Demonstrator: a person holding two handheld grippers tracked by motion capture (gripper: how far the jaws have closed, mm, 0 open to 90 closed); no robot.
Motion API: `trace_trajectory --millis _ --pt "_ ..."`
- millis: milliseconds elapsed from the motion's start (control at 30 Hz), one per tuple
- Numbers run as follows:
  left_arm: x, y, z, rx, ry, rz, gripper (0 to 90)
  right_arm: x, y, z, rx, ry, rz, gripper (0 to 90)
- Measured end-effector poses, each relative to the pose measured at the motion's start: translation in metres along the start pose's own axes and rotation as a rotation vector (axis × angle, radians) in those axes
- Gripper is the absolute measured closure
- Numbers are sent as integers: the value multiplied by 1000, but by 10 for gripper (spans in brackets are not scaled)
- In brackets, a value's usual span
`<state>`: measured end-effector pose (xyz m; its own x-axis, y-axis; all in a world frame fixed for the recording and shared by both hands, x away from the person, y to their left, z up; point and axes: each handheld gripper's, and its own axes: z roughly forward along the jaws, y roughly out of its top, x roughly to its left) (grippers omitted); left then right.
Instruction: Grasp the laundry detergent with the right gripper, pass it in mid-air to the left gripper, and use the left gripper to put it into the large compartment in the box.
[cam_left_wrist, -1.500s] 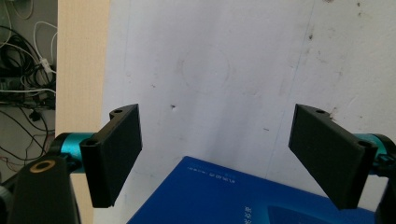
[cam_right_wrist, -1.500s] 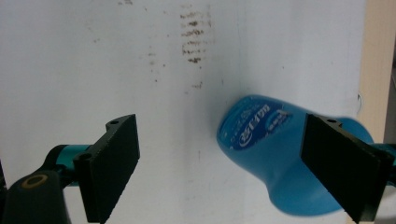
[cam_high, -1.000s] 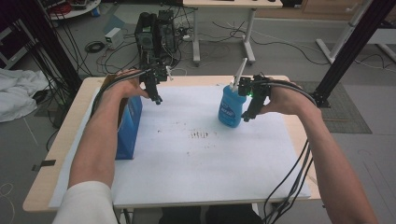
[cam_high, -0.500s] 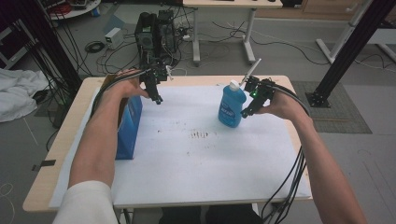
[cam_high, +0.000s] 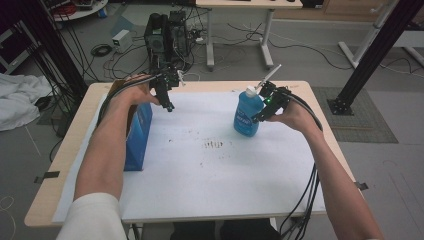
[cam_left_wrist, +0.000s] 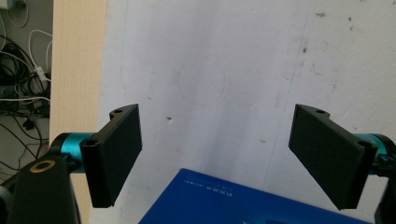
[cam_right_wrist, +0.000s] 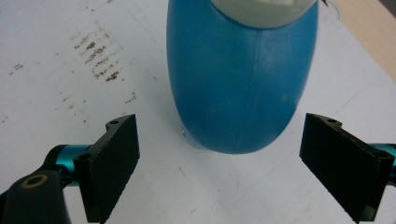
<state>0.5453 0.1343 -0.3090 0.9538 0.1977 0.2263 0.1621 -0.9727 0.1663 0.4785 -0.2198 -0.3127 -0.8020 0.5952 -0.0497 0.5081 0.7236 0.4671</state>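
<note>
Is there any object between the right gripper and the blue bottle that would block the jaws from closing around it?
Nothing visible blocks it. The right gripper has its jaws open, and the blue bottle stands upright just ahead of them, apart from both. Between them lies only the bare white table cover. The blue box stands far off, by the left gripper.

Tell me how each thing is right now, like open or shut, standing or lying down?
Blue bottle: standing upright on the white sheet, white cap on, not gripped.
Blue box: standing on the table beside the left forearm, untouched.
Left gripper: open, nothing between its jaws.
Right gripper: open, jaws apart on either side of the bottle, not touching it.
White sheet: lying flat, with dark smudges.
</note>
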Motion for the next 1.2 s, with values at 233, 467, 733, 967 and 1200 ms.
trace_trajectory --millis 233,467,733,967,1200 --pt "1 -2 0 -3 -1 -8 173 -5 3 12 7 22 37 112" --pt "1 -4 2 -8 -6 -19 173 -11 2 18 -66 28 57 112" --pt "1 -1 5 7 -9 3 173 -8 1 25 -73 29 67 113" --pt "2 -2 7 8 -13 1 173 -8 0 30 -107 31 59 118" --pt "1 -1 7 9 -14 7 173 -5 0 30 -110 42 74 170"
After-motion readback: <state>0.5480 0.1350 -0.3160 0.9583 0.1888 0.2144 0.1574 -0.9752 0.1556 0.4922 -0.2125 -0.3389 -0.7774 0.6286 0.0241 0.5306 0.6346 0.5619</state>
